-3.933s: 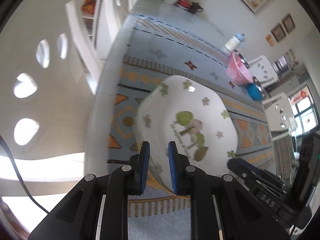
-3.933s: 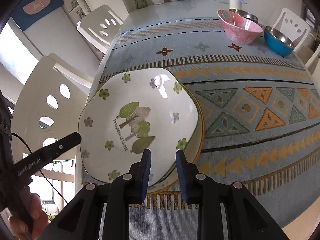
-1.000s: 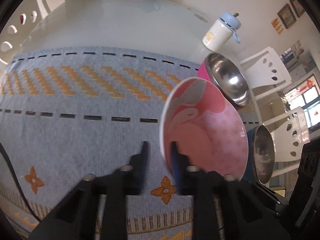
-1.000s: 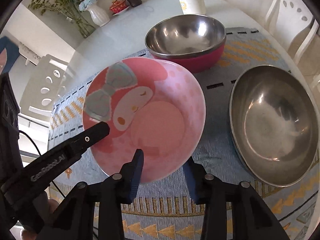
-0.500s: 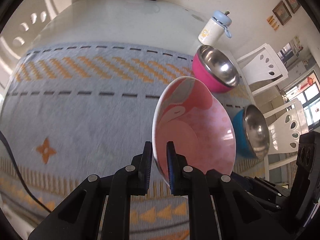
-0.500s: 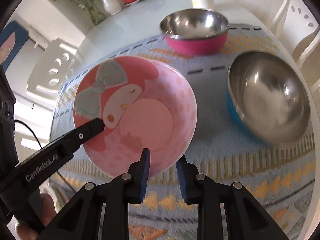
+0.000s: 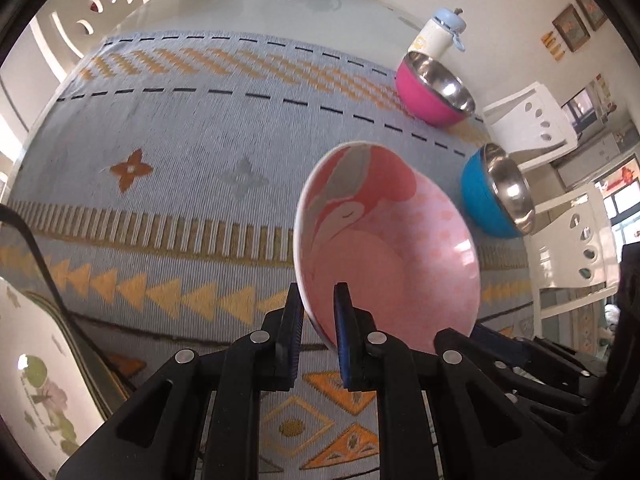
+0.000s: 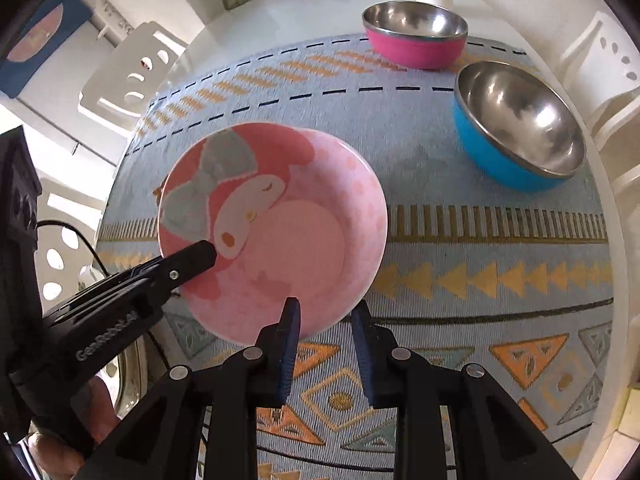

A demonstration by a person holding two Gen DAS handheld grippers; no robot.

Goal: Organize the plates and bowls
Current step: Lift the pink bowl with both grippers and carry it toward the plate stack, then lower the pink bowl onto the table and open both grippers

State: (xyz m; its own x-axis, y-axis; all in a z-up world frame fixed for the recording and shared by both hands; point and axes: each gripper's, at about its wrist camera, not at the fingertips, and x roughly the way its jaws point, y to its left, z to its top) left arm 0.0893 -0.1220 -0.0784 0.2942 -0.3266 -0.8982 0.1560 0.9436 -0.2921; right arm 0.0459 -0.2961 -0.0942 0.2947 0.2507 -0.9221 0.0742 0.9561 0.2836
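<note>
Pink bowl with cartoon face print, held above patterned cloth on bench, tilted. Left tool pinching its rim, one pad inside, one outside. Right tool just beside near rim; pads apart with rim edge between them, contact unclear. Pink steel-lined bowl and blue steel-lined bowl resting on cloth farther back, near each other. Flowered plate at lower left edge of left view. White bottle behind pink steel-lined bowl.
</note>
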